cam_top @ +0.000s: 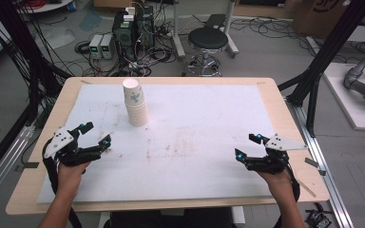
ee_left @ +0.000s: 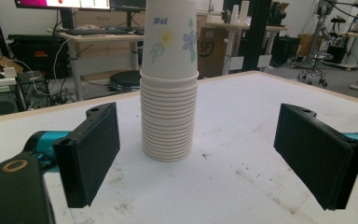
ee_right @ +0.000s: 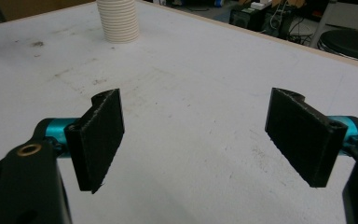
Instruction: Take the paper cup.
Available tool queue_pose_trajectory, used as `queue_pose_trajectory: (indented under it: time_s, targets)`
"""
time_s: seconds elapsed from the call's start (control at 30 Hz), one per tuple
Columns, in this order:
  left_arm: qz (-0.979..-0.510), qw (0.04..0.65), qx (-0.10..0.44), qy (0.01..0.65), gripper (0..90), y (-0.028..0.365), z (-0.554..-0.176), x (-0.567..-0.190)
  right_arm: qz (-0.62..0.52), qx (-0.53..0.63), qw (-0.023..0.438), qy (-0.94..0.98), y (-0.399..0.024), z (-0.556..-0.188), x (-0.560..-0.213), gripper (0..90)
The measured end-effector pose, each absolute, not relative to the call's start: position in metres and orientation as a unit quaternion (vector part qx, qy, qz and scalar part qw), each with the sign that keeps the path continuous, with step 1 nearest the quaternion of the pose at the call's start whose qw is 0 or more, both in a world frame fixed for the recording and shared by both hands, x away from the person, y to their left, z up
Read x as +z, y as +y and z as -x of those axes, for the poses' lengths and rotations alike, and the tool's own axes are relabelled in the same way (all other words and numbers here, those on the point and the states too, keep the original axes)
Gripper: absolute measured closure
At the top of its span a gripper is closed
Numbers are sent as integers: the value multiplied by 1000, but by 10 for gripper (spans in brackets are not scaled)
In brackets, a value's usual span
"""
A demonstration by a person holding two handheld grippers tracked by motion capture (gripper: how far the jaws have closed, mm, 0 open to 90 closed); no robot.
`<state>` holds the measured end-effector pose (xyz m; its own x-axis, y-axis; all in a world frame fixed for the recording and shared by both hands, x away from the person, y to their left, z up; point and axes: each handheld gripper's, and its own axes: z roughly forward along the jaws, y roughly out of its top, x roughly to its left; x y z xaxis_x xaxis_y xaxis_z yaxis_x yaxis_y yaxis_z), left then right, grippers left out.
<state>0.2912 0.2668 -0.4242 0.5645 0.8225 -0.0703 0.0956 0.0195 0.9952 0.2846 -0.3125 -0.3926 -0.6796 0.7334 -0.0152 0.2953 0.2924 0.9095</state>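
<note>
Cups, nested upside down into one tall stack with a flowered one on top, stand upright on the white mat toward the far left of the table, and they look like the thing to go for, since the left gripper points straight at them. Both tools rest low near the person's edge, well apart from each other; the left gripper has its jaws spread wide with nothing between them, and the right gripper is likewise released and empty, aimed across bare mat with the stack far off at its upper left. From the left gripper view the stack sits centred between the two black pads, still some way ahead, so the approach is already lined up. To do the reach well, I would keep that centring and travel forward level, not dipping, so the pads arrive on either side of the stack without brushing it. If one cup is to come off, the pads should close on the flowered top cup above the ribbed rims, gently, because thin paper walls crush easily. A tall, light stack tips readily, so the right gripper may have to steady the lower rims while the left lifts straight up.
</note>
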Motion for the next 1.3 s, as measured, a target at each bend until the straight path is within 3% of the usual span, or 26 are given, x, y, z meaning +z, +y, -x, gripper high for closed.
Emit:
queue_pose_trajectory:
  time_s: [1.3]
  targets:
    - [-643,617,277,359,141,257,-293,-412,-323,496,211,778,-303,-285,-389,198]
